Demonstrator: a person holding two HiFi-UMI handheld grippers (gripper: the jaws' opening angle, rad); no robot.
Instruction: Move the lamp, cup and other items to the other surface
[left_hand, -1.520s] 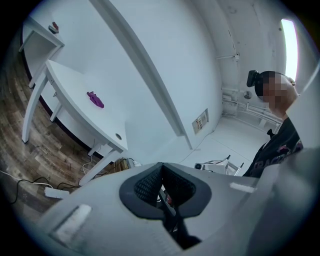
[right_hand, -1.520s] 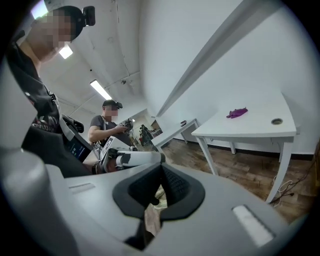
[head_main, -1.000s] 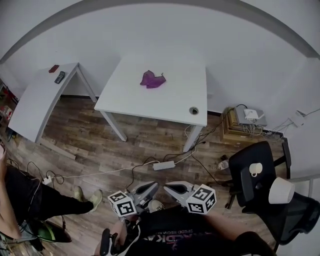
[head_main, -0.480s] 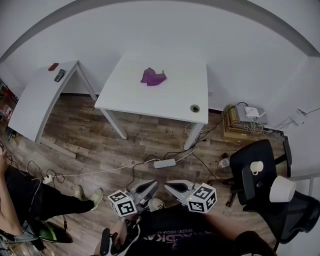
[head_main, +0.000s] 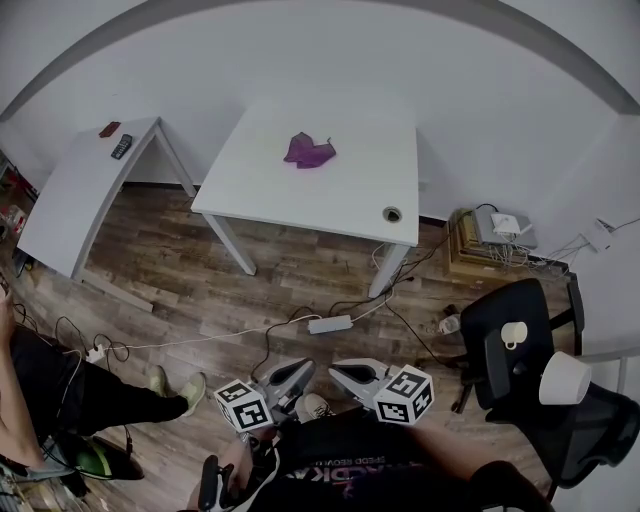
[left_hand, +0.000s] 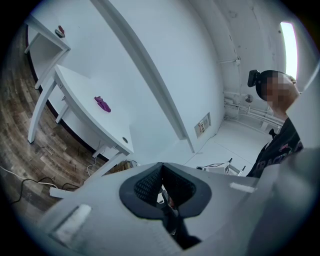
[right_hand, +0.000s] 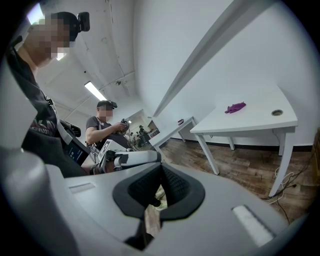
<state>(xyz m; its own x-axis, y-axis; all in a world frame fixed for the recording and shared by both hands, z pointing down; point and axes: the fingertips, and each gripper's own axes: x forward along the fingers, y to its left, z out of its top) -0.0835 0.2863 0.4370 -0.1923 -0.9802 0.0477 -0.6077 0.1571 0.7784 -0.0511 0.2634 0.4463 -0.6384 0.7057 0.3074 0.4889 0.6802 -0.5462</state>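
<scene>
A white cup (head_main: 511, 336) and a white lamp (head_main: 563, 380) rest on a black office chair (head_main: 520, 400) at the right of the head view. A purple cloth (head_main: 308, 151) (left_hand: 102, 104) (right_hand: 235, 107) lies on the middle white table (head_main: 350, 200) (right_hand: 250, 120). My left gripper (head_main: 296, 372) (left_hand: 161, 169) and right gripper (head_main: 342, 373) (right_hand: 161, 171) hang side by side low over the wooden floor, far from the chair and the tables. Both are shut with nothing between their jaws. In the right gripper view the left gripper (right_hand: 127, 159) shows just beyond the jaws.
A second white table (head_main: 80, 195) at the left carries a remote (head_main: 120, 150) and a small red item (head_main: 108, 129). A power strip (head_main: 329, 327) and cables lie on the floor. Boxes with a router (head_main: 495, 235) stand by the wall. Another person (head_main: 60, 400) stands at the left.
</scene>
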